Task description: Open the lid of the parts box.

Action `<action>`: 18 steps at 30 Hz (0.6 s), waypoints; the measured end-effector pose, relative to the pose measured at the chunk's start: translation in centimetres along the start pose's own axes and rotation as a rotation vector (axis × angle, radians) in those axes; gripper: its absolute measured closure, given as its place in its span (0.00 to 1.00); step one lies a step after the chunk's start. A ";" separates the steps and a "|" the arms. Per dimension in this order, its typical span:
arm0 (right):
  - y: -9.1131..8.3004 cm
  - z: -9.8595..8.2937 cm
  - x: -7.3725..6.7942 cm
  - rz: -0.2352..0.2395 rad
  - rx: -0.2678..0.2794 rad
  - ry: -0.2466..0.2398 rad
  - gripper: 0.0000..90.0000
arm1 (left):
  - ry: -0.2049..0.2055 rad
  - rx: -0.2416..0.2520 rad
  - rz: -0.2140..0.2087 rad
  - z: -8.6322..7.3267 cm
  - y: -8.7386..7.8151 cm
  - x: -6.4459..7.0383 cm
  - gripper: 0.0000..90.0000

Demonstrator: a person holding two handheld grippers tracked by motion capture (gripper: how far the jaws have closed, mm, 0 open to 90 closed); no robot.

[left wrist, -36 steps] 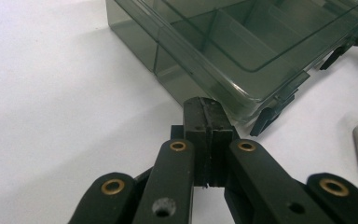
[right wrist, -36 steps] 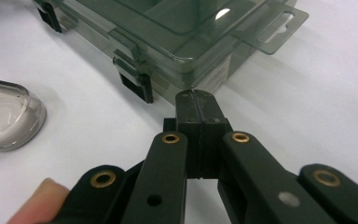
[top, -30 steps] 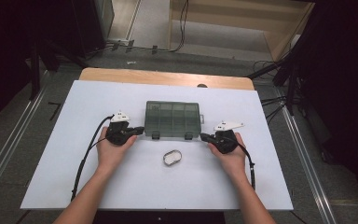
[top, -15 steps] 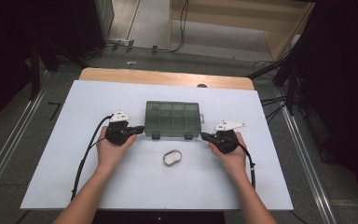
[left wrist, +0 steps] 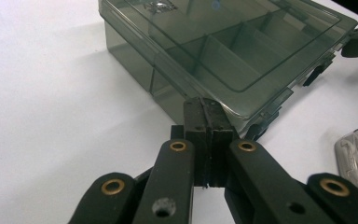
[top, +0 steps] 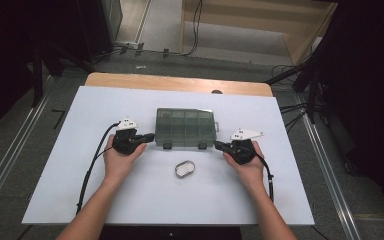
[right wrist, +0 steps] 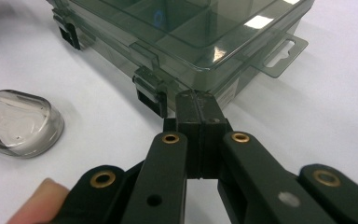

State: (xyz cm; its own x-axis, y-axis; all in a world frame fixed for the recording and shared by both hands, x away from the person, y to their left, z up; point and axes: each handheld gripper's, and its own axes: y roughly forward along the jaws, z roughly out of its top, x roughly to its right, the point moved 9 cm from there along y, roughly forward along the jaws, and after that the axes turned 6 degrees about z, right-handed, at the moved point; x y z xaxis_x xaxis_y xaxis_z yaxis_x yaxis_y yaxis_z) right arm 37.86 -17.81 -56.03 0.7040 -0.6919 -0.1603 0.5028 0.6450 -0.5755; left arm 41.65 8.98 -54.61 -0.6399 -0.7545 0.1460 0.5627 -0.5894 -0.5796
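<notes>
Two hands come in from the near edge of the table [top: 55,200], each one holding a gripper. Between them, closest to the person, lies a small clear oval case [top: 184,168]; its long axis runs roughly left to right, slightly tilted. It touches neither gripper.

A little farther, the left gripper [top: 150,136] and the right gripper [top: 219,145] rest at the two near corners of the compartment box [top: 185,127]. In the left gripper view the jaws are pressed fully together with nothing between them, and their tip is right at the near left corner of the box [left wrist: 214,51]; whether it touches the wall, I cannot tell. In the right gripper view the jaws are also closed flat against each other, holding nothing, just beside the near right corner of the box [right wrist: 182,28], next to one of its two front latches [right wrist: 149,91].

The box is smoky grey and see-through, with its lid down. Its long axis goes left to right across the table, the latches face the person, and a hang tab [right wrist: 279,56] sticks out from its right end. Dividers show through the lid.
</notes>
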 end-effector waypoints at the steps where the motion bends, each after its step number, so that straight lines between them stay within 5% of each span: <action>1: 0.0 0.0 0.0 0.001 0.002 0.001 0.98 | -0.006 0.005 -0.004 0.1 -0.1 0.0 0.99; 18: -0.8 1.2 -0.1 0.006 0.064 0.012 0.98 | -0.001 0.012 -0.016 0.1 -0.1 0.4 0.99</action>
State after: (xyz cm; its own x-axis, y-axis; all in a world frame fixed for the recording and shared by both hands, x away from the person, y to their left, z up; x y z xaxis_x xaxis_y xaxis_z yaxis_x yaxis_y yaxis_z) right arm 37.98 -17.84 -54.64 0.7013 -0.6915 -0.1733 0.5298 0.6682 -0.5223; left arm 41.40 8.68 -54.38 -0.6484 -0.7452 0.1558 0.5588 -0.6048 -0.5673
